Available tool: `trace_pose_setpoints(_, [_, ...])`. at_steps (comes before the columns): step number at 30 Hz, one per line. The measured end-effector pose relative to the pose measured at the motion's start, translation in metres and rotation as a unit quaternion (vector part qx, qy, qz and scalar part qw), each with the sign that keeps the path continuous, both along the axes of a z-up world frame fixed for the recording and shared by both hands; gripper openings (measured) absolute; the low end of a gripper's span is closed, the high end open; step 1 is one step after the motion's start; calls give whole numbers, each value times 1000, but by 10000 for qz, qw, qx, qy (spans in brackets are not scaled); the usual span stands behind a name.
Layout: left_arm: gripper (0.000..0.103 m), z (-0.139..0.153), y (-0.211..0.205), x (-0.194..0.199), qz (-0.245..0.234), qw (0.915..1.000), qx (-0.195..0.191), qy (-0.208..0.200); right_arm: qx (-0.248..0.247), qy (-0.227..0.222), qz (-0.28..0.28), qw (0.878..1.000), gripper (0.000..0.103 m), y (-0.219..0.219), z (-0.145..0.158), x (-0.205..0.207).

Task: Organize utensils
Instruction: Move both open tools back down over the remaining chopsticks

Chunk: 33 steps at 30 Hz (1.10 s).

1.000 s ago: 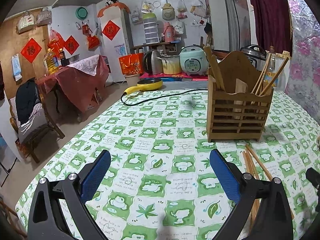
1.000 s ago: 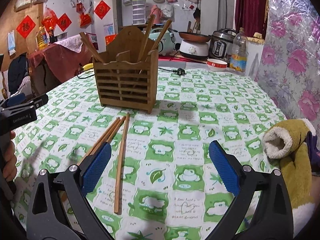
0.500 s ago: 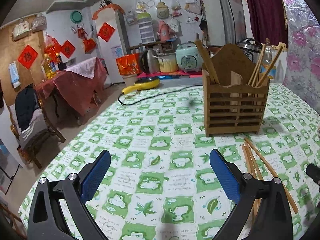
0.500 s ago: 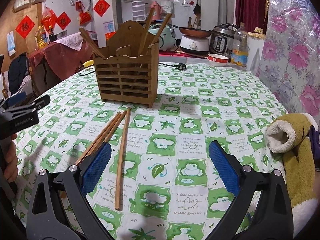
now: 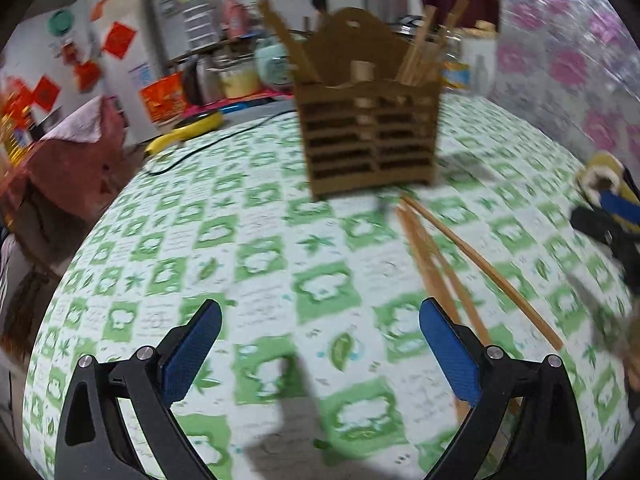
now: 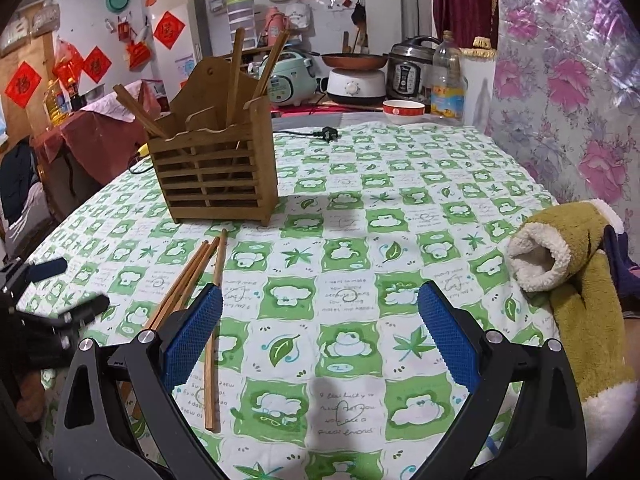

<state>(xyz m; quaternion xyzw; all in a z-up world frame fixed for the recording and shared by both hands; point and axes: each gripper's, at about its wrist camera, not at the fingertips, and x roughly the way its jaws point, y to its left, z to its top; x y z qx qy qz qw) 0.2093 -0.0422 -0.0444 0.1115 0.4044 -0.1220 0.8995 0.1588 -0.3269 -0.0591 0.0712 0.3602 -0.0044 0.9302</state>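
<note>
A slatted wooden utensil holder (image 5: 370, 120) (image 6: 218, 168) stands on the green-and-white tablecloth with several chopsticks upright in it. Several loose wooden chopsticks (image 5: 452, 264) (image 6: 200, 280) lie on the cloth in front of it. My left gripper (image 5: 320, 352) is open and empty, just left of the loose chopsticks, its right finger (image 5: 448, 352) close to them. My right gripper (image 6: 320, 336) is open and empty, its left finger (image 6: 192, 336) over the chopsticks. The left gripper also shows at the left edge of the right wrist view (image 6: 48, 292).
A green and white plush toy (image 6: 572, 280) lies at the table's right edge. A black power cord (image 5: 216, 140) and plug (image 6: 326, 134) lie behind the holder. Cookers, a bottle (image 6: 448, 80) and a bowl (image 6: 404, 110) stand beyond the table's far side.
My left gripper has swung right and forward towards the loose chopsticks, with motion blur. My right gripper has moved left so its left finger now covers them. Both stay open.
</note>
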Motion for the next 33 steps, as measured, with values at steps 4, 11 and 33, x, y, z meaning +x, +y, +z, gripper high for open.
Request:
trace_pose_setpoints(4, [97, -6, -14, -6, -430, 9990, 102, 105, 120, 35, -41, 9999, 95, -5, 0, 0])
trace_pose_setpoints(11, [97, -11, -25, -10, -718, 9970, 217, 186, 208, 71, -15, 9998, 95, -6, -1, 1])
trace_pose_setpoints(33, [99, -27, -34, 2, -939, 9930, 273, 661, 229, 94, -7, 9997, 97, -6, -3, 1])
